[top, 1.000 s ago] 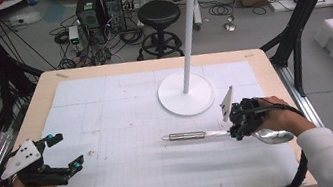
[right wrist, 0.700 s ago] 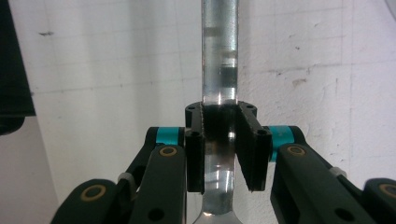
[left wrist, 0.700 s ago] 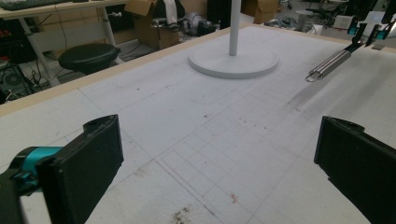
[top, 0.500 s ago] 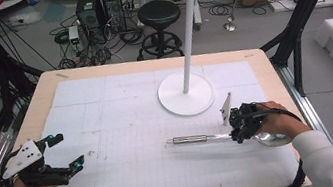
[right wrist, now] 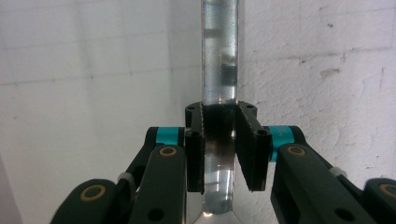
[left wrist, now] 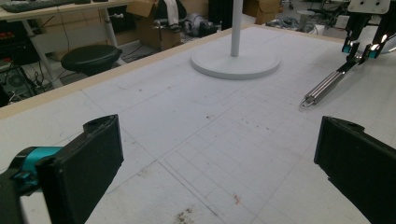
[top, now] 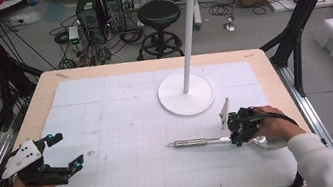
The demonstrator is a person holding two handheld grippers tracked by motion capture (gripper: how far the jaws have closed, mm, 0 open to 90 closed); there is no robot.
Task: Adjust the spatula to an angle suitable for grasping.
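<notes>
Near the table's (top: 49,99) right edge, the right gripper (top: 239,127) clamps its fingers on a steel ladle (top: 197,142) lying flat. Left gripper (top: 65,151) (fingers apart) idles. A firm, level lift should prevent slipping.

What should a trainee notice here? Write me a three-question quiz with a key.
1. True or false: the left gripper is open and holds nothing.
2. What is the right gripper clamped on? A) the ladle's metal handle B) a cup C) nothing
3. Fill in: seen from the person's side, the white stand's round base lies ___ the handle.
Key: 1 true; 2 A; 3 beyond.
</notes>
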